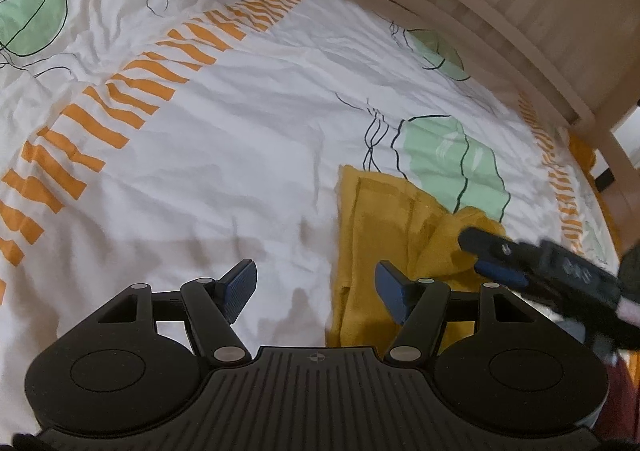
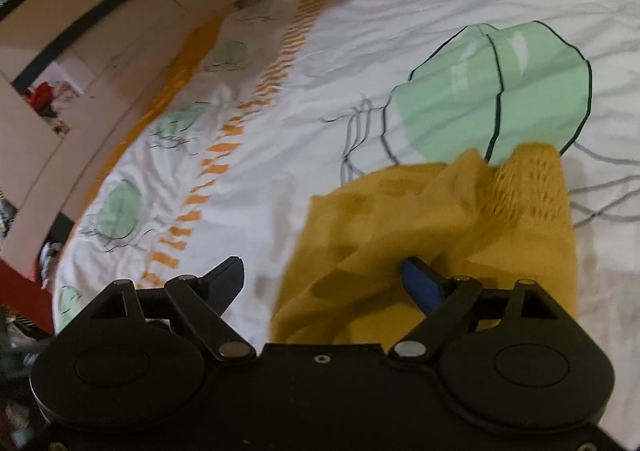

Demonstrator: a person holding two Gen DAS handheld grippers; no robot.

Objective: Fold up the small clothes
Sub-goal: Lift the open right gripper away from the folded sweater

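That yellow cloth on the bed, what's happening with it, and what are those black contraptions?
A person is folding a small mustard-yellow garment on a bed covered with a white duvet printed with green jellyfish and orange stripes. They hold a two-finger tool in each hand rather than using bare hands. The left gripper sits open at the garment's left edge, holding nothing. The right gripper is open too, over the partly folded, rumpled cloth, with nothing pinched between its fingers.

Our left wrist view looks down over the bedspread [image 1: 240, 155] toward the far wooden frame [image 1: 540, 11]; right wrist view sits nearer. Both share the mustard garment [image 2: 420, 231].
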